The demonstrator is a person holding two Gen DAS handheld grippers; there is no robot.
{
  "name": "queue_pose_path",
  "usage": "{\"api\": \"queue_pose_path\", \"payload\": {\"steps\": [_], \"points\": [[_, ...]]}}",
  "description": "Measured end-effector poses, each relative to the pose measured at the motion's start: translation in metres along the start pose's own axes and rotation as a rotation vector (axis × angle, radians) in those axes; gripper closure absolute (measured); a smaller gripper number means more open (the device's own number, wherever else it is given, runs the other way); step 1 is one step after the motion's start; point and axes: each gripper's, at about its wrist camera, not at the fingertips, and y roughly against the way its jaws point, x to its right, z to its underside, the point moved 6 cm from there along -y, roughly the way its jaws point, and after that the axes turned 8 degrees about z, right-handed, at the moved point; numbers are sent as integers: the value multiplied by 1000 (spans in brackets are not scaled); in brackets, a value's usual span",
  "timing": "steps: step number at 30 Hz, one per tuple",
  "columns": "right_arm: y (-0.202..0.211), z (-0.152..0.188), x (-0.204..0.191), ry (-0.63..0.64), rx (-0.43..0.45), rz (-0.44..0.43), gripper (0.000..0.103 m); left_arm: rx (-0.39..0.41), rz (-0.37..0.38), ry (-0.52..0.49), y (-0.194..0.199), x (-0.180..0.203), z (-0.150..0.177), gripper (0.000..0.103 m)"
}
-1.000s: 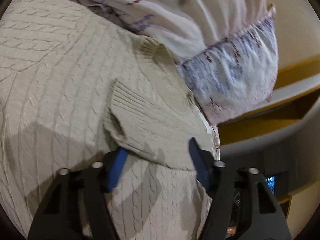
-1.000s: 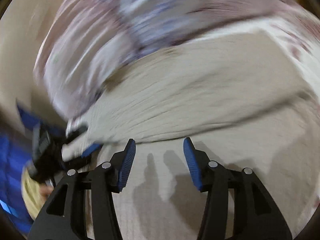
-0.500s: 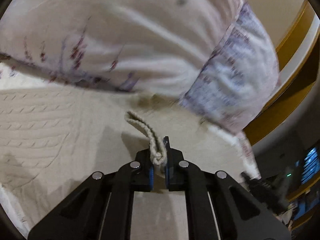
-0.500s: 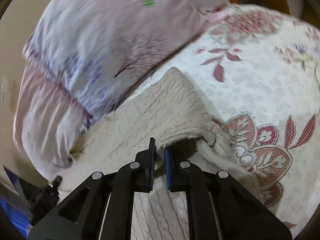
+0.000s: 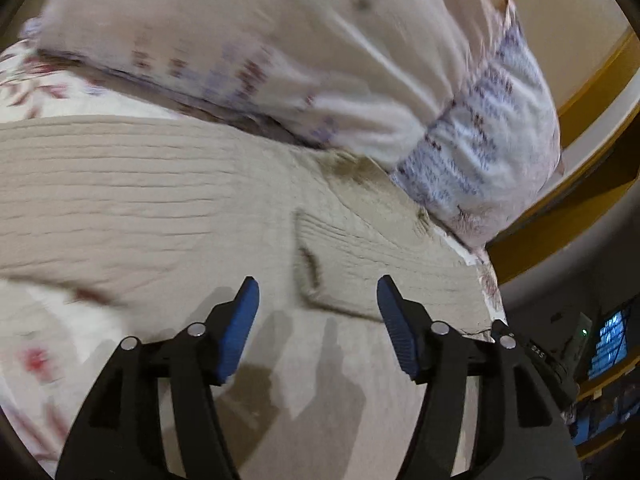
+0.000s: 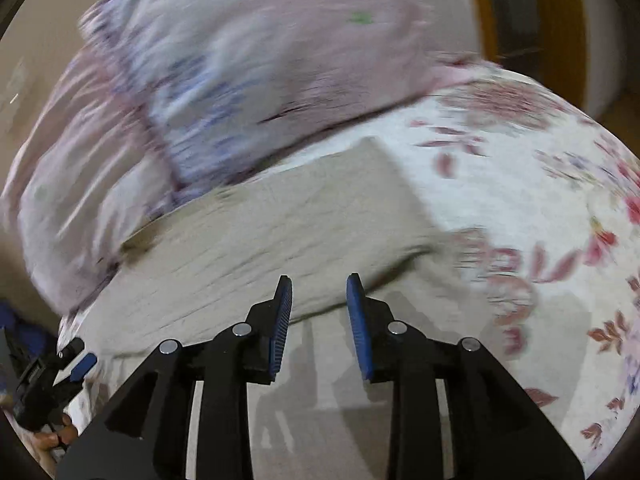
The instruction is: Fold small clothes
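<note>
A cream cable-knit sweater (image 5: 168, 200) lies folded on a floral bedspread; it also shows in the right wrist view (image 6: 288, 216). A ribbed cuff or hem (image 5: 360, 248) lies on top of it just ahead of my left gripper (image 5: 316, 300), which is open and empty above the knit. My right gripper (image 6: 318, 292) is open and empty, just above the folded near edge of the sweater. The left gripper (image 6: 76, 360) also shows at the lower left of the right wrist view. Both views are motion-blurred.
A pink and lavender floral pillow (image 5: 320, 60) lies against the far edge of the sweater, also in the right wrist view (image 6: 248, 72). The floral bedspread (image 6: 540, 220) spreads to the right. A wooden bed frame (image 5: 592, 100) and dark electronics (image 5: 608, 340) are at the right.
Half a second ago both grippers were shut on sweater fabric. Now both are open, the fabric has dropped flat, and both have pulled back a little.
</note>
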Motion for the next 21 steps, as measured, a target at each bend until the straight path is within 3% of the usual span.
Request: {"api": "queue_pose_path", "payload": {"steps": [5,7,8,9,15,21], "points": [[-23,7,-61,171,-62,-58,69,97,-77,114,65,-55,11,41],[-31,12,-80,217,-80,-71,62,131,-116,158,83,-75,11,41],[-37,16,-86,236,-99,-74,52,147,-135,185,91,-85,12,41],[-42,20,-92,255,-124,-75,48,164,-152,223,101,-98,12,41],[-43,28,-93,242,-123,-88,44,296,-166,442,139,-147,5,41],[-38,27,-90,215,-131,-116,44,413,-153,579,163,-182,-11,43]]}}
